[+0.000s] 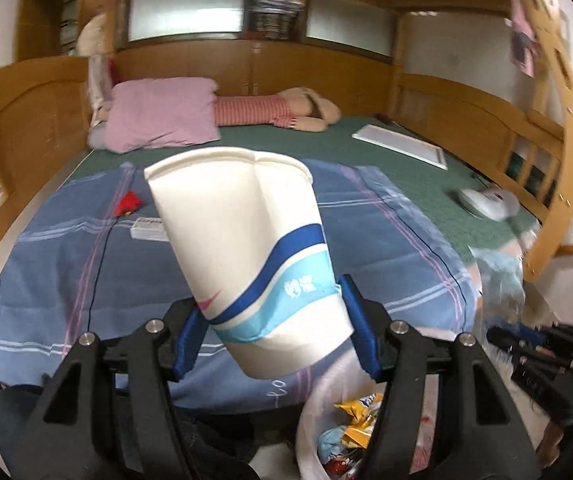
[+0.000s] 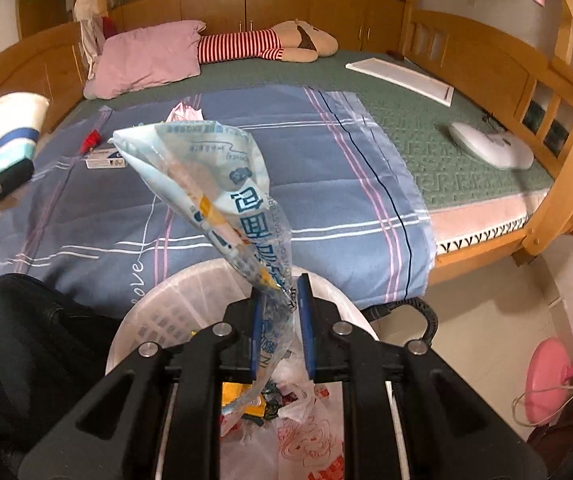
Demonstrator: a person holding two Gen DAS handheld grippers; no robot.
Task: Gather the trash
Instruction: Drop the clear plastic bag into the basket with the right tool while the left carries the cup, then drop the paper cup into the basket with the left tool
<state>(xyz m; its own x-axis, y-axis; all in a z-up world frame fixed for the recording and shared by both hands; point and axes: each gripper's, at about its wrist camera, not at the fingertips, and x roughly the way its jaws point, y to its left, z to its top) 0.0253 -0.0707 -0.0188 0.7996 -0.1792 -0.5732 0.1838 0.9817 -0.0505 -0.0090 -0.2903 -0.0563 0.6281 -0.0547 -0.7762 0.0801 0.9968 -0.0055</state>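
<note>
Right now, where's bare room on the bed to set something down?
Free: green mat between the blue sheet, white board and white gadget; also the sheet's right half. Crowded: the sheet's far left by the red item, small box and pink wrapper.

Black hand-held gripper (image 1: 274, 332), blue finger pads (image 1: 360, 328), silver screws

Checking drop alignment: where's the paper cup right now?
Left wrist view, centre: the paper cup is clamped in the left gripper, above the bed edge, with the trash bin just below-right.
</note>
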